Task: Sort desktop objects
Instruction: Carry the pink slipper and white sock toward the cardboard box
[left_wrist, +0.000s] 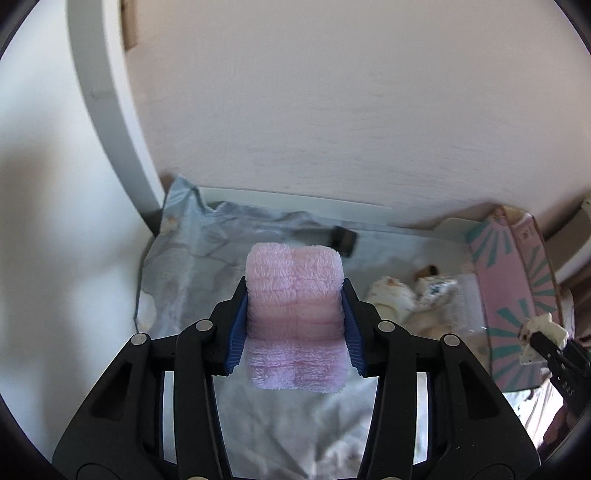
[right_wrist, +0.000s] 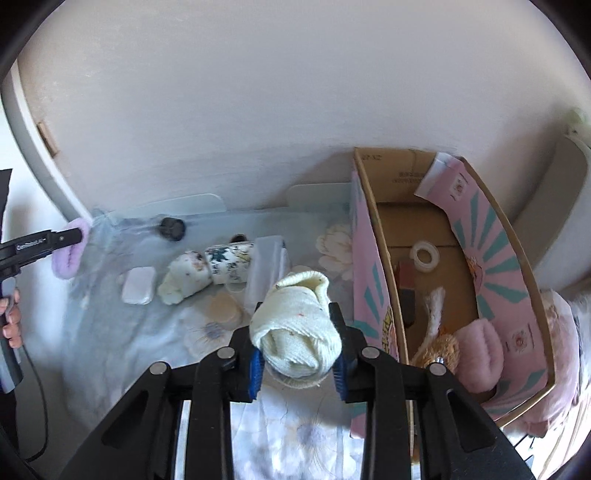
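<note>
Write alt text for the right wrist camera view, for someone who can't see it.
The right gripper clamps a rolled cream sock above a floral cloth. To its right stands an open pink cardboard box holding a tape ring and a fluffy pink item; at far left, the left gripper holds a lilac fluffy roll.

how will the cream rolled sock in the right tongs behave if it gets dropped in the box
The cream rolled sock looks soft: the right tongs pinch it in slightly. It is probably light and should land quietly in the pink box. Being rounded, it might roll a little.

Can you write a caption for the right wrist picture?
Right gripper squeezes a rolled cream sock beside the pink cardboard box.
</note>
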